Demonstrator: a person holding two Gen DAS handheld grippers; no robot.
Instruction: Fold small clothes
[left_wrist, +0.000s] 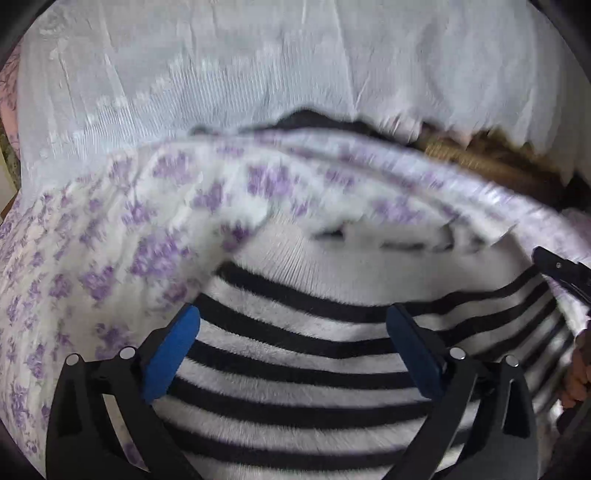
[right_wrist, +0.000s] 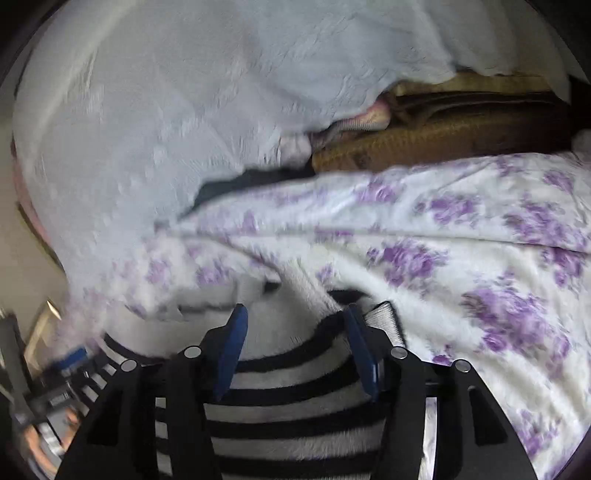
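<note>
A small black-and-white striped fuzzy garment (left_wrist: 295, 373) with a plain white upper part lies on a white bedsheet with purple flowers (left_wrist: 92, 258). My left gripper (left_wrist: 293, 325) is open, its blue pads wide apart just above the striped cloth. My right gripper (right_wrist: 293, 314) is open, hovering over the garment (right_wrist: 291, 413) near its white upper part. The right gripper's black tip (left_wrist: 561, 269) shows at the right edge of the left wrist view. Both views are blurred.
A pale ribbed blanket (left_wrist: 221, 74) is heaped behind the garment. Brown and tan folded fabrics (right_wrist: 461, 122) are stacked at the back right. The flowered sheet (right_wrist: 480, 258) spreads to the right. A dark cloth (left_wrist: 306, 120) peeks out under the blanket.
</note>
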